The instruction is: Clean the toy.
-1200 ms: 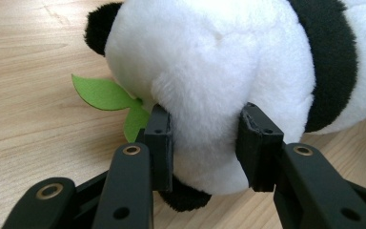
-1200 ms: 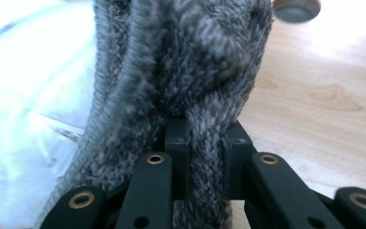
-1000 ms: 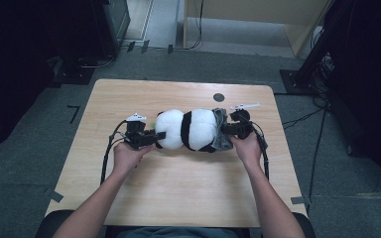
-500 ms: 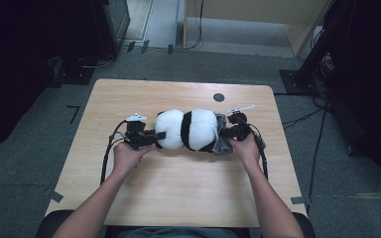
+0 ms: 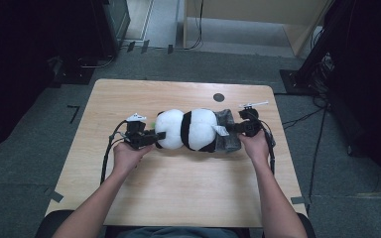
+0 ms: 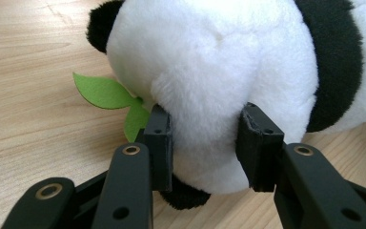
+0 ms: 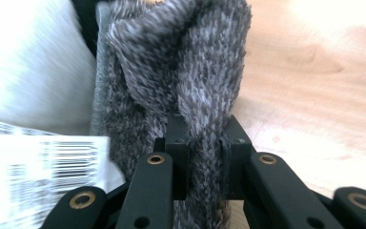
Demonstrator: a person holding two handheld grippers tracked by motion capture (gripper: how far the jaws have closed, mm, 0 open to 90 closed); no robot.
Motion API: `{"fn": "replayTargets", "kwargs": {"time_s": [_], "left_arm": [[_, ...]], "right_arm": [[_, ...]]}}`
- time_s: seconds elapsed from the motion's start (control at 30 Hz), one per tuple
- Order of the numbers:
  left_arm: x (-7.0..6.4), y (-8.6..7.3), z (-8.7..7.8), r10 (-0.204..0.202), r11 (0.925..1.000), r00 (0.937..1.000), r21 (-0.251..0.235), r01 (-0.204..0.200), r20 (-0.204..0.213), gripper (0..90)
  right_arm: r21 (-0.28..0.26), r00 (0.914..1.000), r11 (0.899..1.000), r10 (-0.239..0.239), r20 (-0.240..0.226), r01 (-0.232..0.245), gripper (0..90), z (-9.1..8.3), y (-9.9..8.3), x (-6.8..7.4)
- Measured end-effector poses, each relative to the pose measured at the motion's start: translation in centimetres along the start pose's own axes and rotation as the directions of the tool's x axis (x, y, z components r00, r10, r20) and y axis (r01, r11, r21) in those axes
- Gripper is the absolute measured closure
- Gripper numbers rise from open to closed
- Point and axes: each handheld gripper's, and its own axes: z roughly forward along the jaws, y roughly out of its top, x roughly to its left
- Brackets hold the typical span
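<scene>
Our left gripper (image 6: 202,143) is clamped on the plush panda's (image 5: 186,129) white head, and our right gripper (image 7: 205,143) pinches a fold of the grey fuzzy cloth (image 7: 190,71) at its other end. The panda lies sideways mid-table (image 5: 178,193), green leaf (image 6: 102,93) beside its head.

Plush panda (image 5: 186,130) lies lengthwise across middle of counter (image 5: 178,198). Knit cloth (image 5: 226,136) under its right end. Left gripper (image 5: 155,137) at panda's left end, right gripper (image 5: 228,128) at cloth edge. Leaf (image 6: 106,93) beside panda's head, on counter. Tag (image 7: 38,162) left of cloth.
</scene>
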Motion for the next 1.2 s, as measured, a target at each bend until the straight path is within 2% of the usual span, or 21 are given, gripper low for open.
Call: {"fn": "replayTargets", "kwargs": {"time_s": [0.1,0.27,0.6,0.83,0.97,1.03,1.1,1.2], "left_arm": [[0.0,0.0,0.0,0.001,1.0000,1.0000,0.000,-0.001,0.000,61.3],[0.0,0.0,0.0,0.001,1.0000,1.0000,-0.002,-0.001,-0.001,61.3],[0.0,0.0,0.0,0.002,1.0000,1.0000,-0.003,-0.002,-0.003,61.3],[0.0,0.0,0.0,0.002,1.0000,1.0000,-0.001,-0.002,-0.003,61.3],[0.0,0.0,0.0,0.006,1.0000,1.0000,0.001,-0.006,-0.005,61.3],[0.0,0.0,0.0,0.007,1.0000,1.0000,0.001,-0.007,-0.004,61.3],[0.0,0.0,0.0,0.006,1.0000,1.0000,0.001,-0.006,-0.004,61.3],[0.0,0.0,0.0,0.003,1.0000,1.0000,-0.003,-0.003,-0.004,61.3]], "right_arm": [[-0.042,0.9997,0.999,0.000,-0.026,-0.001,78.7,-1.4,0.5,0.3],[-0.105,0.9976,0.994,-0.032,-0.061,0.026,78.7,-3.4,1.5,1.7],[-0.146,0.9887,0.983,-0.122,-0.086,0.109,78.9,-6.3,2.8,4.5],[-0.163,0.9758,0.975,-0.175,-0.131,0.152,78.8,-8.1,3.5,7.1],[-0.204,0.9565,0.964,-0.210,-0.202,0.169,78.8,-9.3,3.8,8.7],[-0.219,0.9485,0.960,-0.225,-0.223,0.176,78.8,-9.7,3.9,9.3],[-0.223,0.9450,0.958,-0.232,-0.231,0.181,78.8,-9.7,3.9,9.5],[-0.197,0.9513,0.966,-0.213,-0.223,0.170,78.8,-8.7,3.8,9.0]]}}
